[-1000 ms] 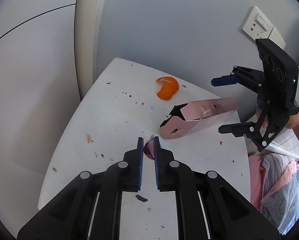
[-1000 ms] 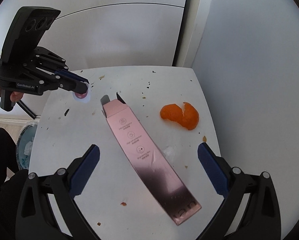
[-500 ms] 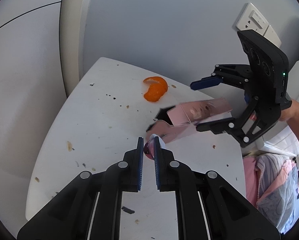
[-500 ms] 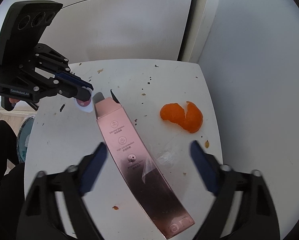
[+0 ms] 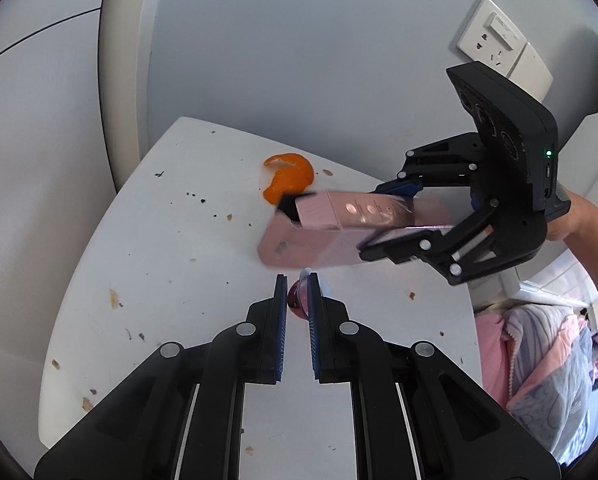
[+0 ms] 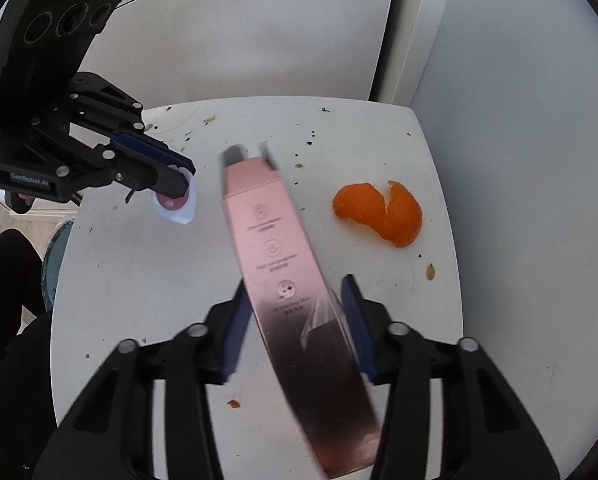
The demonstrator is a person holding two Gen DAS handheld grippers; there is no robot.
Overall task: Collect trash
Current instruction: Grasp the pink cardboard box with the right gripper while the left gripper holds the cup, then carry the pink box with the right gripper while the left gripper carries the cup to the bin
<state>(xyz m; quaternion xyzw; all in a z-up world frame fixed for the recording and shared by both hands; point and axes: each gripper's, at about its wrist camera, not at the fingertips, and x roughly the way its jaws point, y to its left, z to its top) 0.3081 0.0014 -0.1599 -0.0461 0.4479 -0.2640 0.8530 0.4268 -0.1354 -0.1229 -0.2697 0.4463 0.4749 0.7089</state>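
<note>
**Desk:** Right wrist view first. What does it show?

**Reporter:** A long, shiny pink cardboard carton (image 6: 283,280) lies slantwise across a white, crumb-strewn tabletop (image 6: 139,280), its open end with dark flaps pointing away from the camera. The right gripper (image 6: 295,320) straddles the carton near its middle, blue pads on either side, and its jaws are closing on it. The frame is blurred there, so I cannot tell whether the pads already press the card.

**Desk:** And the other gripper?

**Reporter:** The left gripper (image 6: 179,184) reaches in from the left edge of the table, pressed together on a small dark-red object with a white rim (image 6: 175,204), seemingly a little cup or lid. It sits just beside the carton's open end, not touching it.

**Desk:** Left wrist view?

**Reporter:** The same pinch, seen from behind: the narrow fingers nearly meet around the small red piece (image 5: 297,296). Beyond it the pink carton (image 5: 339,220) lies crosswise, its right part between the right gripper's (image 5: 387,220) fingers; a person's hand (image 5: 579,220) holds that tool.

**Desk:** Anything else on the table?

**Reporter:** A curled orange citrus peel (image 5: 287,176) lies just behind the carton's open end, near the grey wall (image 5: 299,60), where a white socket plate (image 5: 499,40) is mounted. Bundled pink and grey fabric (image 5: 547,360) lies beyond the table's right edge.
</note>
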